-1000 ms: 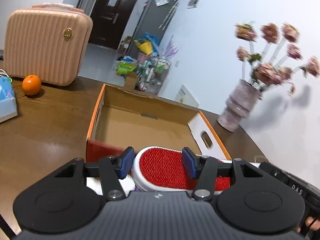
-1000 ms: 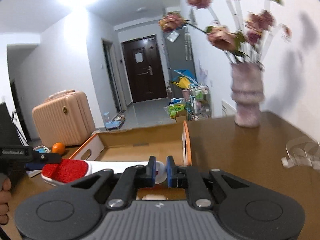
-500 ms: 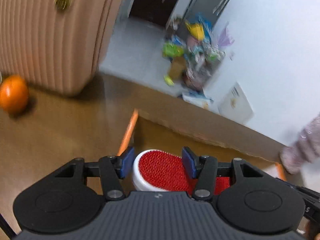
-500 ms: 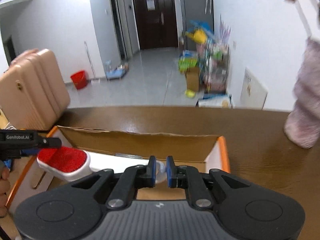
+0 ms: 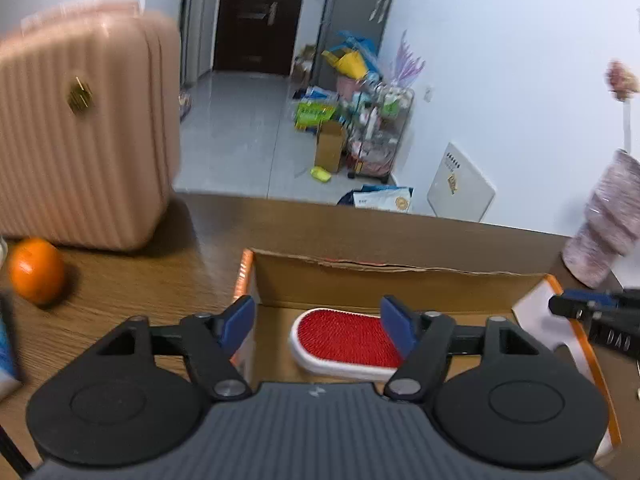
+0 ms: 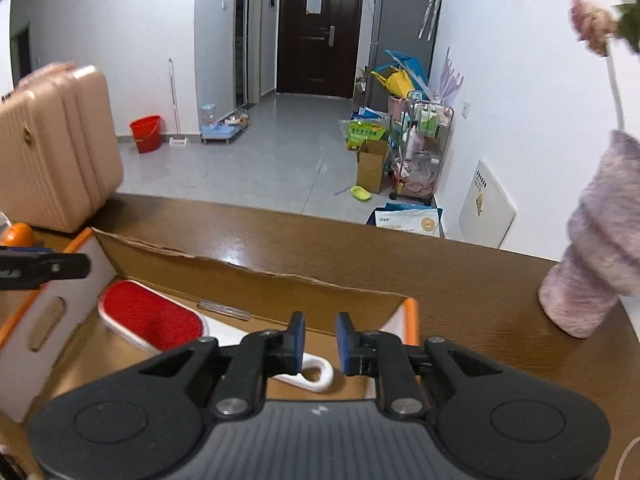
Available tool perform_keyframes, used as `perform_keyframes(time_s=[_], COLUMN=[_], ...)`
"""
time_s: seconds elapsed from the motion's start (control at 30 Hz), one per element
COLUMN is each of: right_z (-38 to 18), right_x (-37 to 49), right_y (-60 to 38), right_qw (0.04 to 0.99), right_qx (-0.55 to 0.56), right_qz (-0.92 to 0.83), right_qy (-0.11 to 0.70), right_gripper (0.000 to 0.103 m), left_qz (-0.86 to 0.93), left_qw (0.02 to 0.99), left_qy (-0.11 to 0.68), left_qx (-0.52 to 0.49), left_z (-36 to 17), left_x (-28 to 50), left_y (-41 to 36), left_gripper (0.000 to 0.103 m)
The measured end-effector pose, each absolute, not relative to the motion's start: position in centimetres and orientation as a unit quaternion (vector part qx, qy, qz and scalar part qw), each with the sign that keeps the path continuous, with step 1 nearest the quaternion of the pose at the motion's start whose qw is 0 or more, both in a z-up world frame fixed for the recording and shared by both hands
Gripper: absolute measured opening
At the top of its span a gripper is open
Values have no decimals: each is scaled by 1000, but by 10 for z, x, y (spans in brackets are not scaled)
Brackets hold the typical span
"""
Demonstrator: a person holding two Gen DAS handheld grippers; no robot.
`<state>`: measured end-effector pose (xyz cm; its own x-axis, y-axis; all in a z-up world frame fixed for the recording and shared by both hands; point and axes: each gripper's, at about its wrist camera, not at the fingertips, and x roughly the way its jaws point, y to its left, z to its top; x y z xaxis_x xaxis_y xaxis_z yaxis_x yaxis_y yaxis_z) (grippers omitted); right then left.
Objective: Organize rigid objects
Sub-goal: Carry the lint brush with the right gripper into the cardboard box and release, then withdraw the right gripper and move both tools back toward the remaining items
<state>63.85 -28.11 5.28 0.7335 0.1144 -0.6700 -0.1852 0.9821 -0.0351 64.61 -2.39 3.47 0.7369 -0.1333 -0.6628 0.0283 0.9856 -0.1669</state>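
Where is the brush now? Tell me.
The brush lies on the floor of the box, red pad up, near its left wall in the right wrist view, handle loop between the right gripper's fingers.

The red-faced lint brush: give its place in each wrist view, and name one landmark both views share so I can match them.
Left wrist: the lint brush lies low at centre, on the cardboard box floor, between the left gripper fingers, untouched.
Right wrist: the lint brush lies lower left in the box, its white handle running under the right gripper.
Shared landmark: the dark door at the hallway's end.
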Motion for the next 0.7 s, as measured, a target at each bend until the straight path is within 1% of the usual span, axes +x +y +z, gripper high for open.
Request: perform_keyframes(time_s=[0.07, 0.1, 0.17, 0.3, 0.37, 0.5, 0.6, 0.63, 0.7], right_z=[70, 78, 96, 126, 136, 143, 135, 130, 118], right_x=[622, 611, 582, 514, 475, 399, 339, 316, 278], right_y=[-291, -294, -301, -313, -319, -322, -321, -319, -310], right_qw=[933, 935, 940, 948, 952, 958, 960, 961, 962], right_qx=[-46, -46, -43, -37, -37, -34, -8, -3, -4], right_qz=[83, 82, 83, 99, 109, 130, 155, 161, 171], right_qy=[347, 341, 328, 299, 284, 252, 233, 227, 211], right_gripper=[23, 25, 35, 45, 54, 57, 64, 67, 70], left_qz=[-50, -57, -58, -51, -51, -66, -71, -72, -77], left_qw=[935, 937, 943, 952, 954, 960, 967, 968, 971], left_qy=[347, 341, 326, 303, 293, 267, 239, 233, 218], left_qx=[-54, -45, -23, 13, 26, 44, 54, 55, 58], left_z=[53, 64, 83, 113, 124, 134, 129, 125, 115], left_x=[626, 615, 588, 524, 488, 413, 347, 329, 292], left_y=[-23, -22, -20, -18, -15, -4, 2, 5, 8], left_gripper=[81, 82, 85, 90, 95, 99, 101, 102, 103])
